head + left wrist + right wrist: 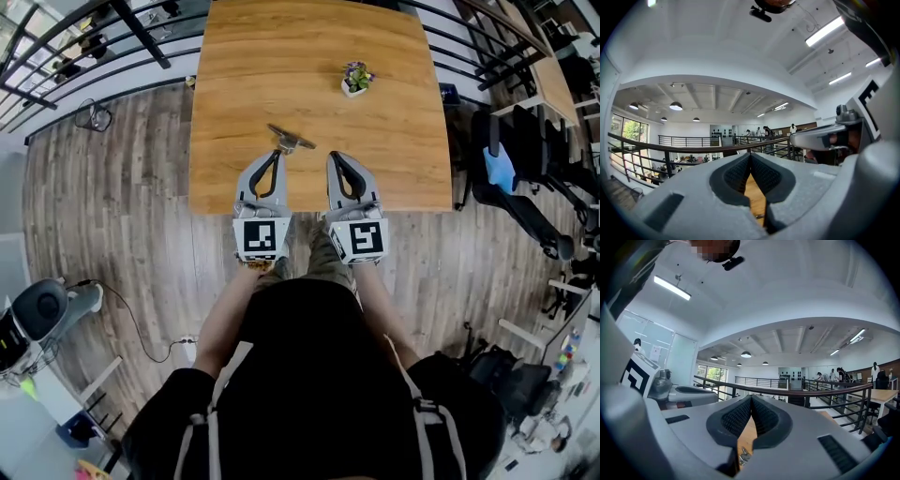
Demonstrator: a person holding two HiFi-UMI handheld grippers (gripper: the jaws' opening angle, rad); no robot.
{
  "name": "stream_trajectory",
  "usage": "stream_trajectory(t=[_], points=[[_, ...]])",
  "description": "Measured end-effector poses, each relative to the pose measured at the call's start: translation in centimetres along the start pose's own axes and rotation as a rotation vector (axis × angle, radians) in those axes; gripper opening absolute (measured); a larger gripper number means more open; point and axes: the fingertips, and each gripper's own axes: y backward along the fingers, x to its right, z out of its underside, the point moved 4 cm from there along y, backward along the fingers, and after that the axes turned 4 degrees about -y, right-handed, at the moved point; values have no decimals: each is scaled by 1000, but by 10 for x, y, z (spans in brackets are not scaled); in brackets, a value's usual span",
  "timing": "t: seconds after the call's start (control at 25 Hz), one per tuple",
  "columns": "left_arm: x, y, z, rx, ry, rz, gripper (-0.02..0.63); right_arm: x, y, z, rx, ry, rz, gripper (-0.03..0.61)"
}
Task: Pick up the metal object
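On table, pot of greenery, metal object (left hand-held gripper, right hand-held gripper: closed, empty)

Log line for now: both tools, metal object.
left tool shut, empty | right tool shut, empty | metal object on table near left tool tip, not held

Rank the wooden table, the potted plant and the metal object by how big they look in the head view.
1. wooden table, by far the largest.
2. metal object and potted plant: both small and about alike, so I won't rank them.
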Motion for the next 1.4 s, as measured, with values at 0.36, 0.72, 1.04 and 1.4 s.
stream_trajectory(t=[0.36, 0.72, 1.04, 1.4], points=[[7, -42, 32, -53, -8, -2, 11, 54, -10, 18, -28, -18, 54, 0], [9, -67, 92, -162, -7, 7, 51, 80, -20, 30, -51, -10, 54, 0], [10, -87, 162, -304, 1, 26, 115, 100, -25, 38, -75, -20, 72, 0], [19, -106, 247, -499, 31, 54, 166, 127, -33, 46, -107, -13, 68, 0]])
